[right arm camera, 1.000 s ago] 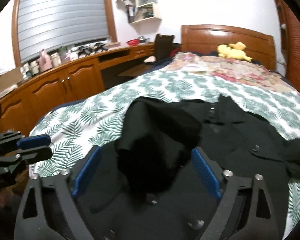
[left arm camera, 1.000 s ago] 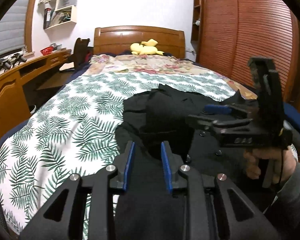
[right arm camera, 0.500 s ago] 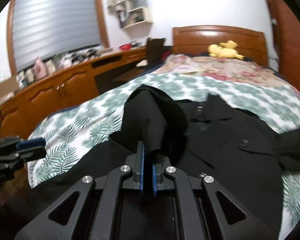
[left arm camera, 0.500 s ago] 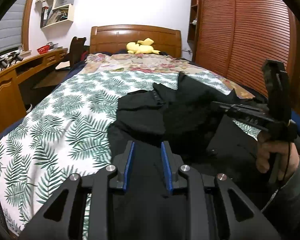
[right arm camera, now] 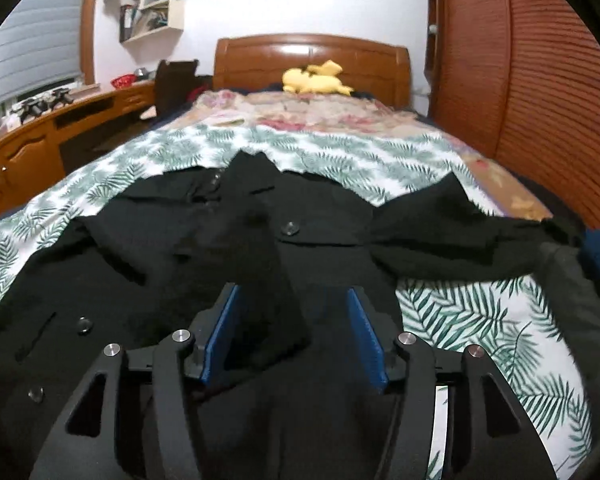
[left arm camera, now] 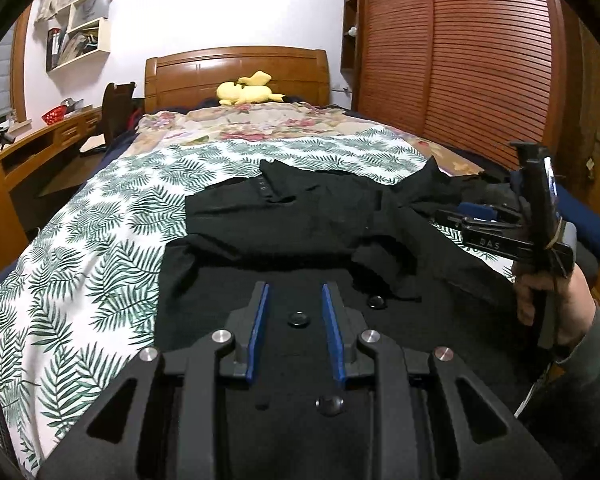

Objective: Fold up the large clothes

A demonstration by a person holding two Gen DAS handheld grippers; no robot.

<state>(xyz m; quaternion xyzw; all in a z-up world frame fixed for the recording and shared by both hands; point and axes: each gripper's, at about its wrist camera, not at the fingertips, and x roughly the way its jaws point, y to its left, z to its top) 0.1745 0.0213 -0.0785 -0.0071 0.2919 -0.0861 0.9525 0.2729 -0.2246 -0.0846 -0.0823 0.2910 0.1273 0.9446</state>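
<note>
Black coat [left arm camera: 308,216] spread on the leaf-print bed [left arm camera: 100,240], left tool [left arm camera: 296,304] over its hem, jaws parted and empty, right tool [right arm camera: 296,320] just spreading, loose fold between its pads.

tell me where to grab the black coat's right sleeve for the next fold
Take the black coat by its spread sleeve, near the cuff end by the bed's right edge. Come in low from the right side with the right tool, whose jaws have just been opening. The sleeve lies flat and stretched outward, so its free end probably lifts most easily.
</note>
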